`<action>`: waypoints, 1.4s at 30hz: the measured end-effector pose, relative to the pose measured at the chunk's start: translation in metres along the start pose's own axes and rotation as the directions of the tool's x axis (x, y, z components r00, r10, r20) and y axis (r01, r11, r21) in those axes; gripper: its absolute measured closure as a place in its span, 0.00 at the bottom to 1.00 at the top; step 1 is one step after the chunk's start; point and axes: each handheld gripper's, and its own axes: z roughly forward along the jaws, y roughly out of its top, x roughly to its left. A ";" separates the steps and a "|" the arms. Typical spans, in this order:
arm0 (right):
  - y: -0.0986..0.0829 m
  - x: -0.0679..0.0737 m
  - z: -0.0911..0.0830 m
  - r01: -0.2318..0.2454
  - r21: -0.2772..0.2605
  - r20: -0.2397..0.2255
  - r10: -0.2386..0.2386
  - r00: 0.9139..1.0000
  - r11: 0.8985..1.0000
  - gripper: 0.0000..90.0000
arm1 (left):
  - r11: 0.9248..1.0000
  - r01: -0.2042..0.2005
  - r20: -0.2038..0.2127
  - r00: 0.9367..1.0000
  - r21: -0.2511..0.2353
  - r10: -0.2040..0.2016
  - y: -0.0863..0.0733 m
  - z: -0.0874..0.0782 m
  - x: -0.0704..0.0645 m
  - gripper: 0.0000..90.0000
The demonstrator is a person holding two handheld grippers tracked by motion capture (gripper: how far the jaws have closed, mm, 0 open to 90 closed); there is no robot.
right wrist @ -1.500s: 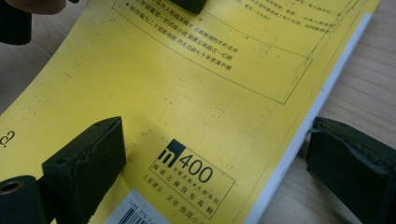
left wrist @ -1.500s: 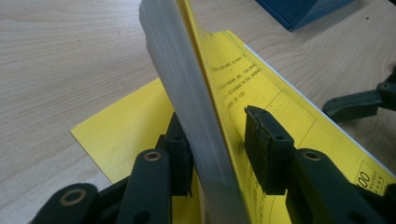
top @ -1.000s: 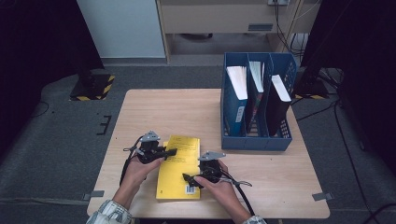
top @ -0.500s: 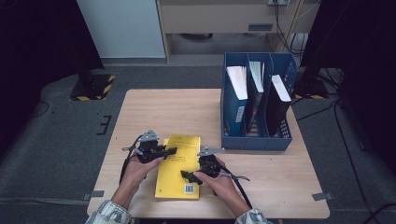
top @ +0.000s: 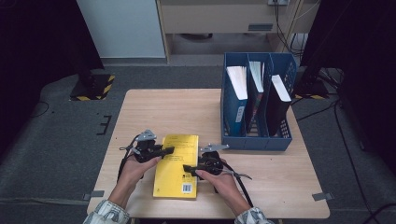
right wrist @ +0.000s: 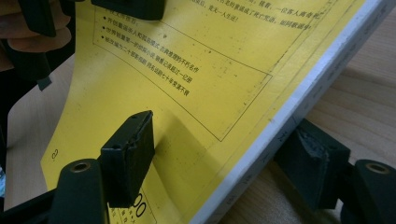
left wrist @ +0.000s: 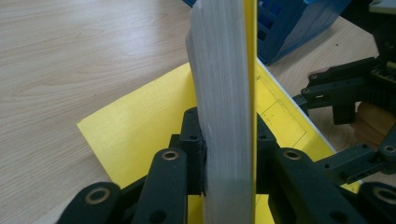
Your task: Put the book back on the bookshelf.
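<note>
Evidently both tongs are working the yellow book lying near the tabletop's front edge: the left tongs are pinching its left edge, and the right tongs are straddling its right edge, spread, probably readying a lift toward the blue file rack.

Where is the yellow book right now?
In the high view, the yellow book lies near the table's front edge, between both grippers, left of the blue file rack.
</note>
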 end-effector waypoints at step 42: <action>0.077 0.003 -0.019 0.176 -0.078 0.180 -0.160 0.971 0.981 0.56 | 0.986 -0.106 -0.092 0.991 -0.129 0.095 0.055 -0.023 0.003 0.83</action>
